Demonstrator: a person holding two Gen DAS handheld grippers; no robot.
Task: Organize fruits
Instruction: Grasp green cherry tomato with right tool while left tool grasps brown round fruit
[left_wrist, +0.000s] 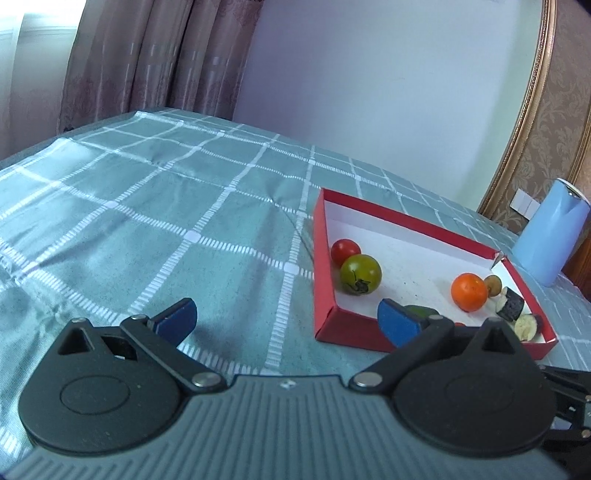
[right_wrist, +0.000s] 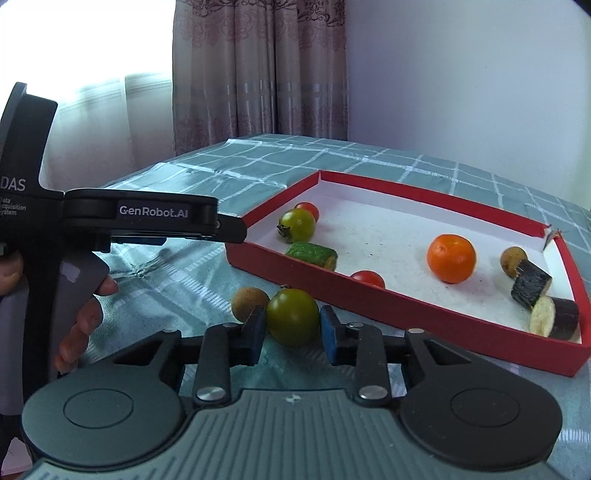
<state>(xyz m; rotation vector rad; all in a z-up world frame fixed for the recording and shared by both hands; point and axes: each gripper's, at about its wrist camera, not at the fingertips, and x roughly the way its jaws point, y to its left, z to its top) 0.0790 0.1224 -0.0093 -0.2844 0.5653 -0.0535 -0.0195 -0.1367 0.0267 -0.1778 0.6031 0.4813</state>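
Your right gripper (right_wrist: 291, 330) has its blue-padded fingers (right_wrist: 255, 332) set on either side of a round green tomato (right_wrist: 292, 322) that sits on the teal checked tablecloth (right_wrist: 177, 288), just outside the near wall of the shallow red cardboard tray (right_wrist: 424, 314); the pads are at the tomato's flanks, but you cannot tell whether they are pressing it or just short of contact. A small brown round fruit (right_wrist: 248, 303) lies touching the left pad's outer side. Your left gripper (left_wrist: 288, 323) is spread wide and holds nothing, low over the cloth beside the tray's near-left corner; in the right wrist view your hand (right_wrist: 79, 317) wraps its grip, the tool held level. Inside the tray lie a second green tomato (right_wrist: 297, 225), two red cherry tomatoes (right_wrist: 308, 209), a cucumber chunk (right_wrist: 312, 254), an orange (right_wrist: 451, 258), another brown fruit (right_wrist: 512, 258) and two eggplant pieces (right_wrist: 532, 282). A pale blue jug (left_wrist: 550, 236) stands beyond the tray.
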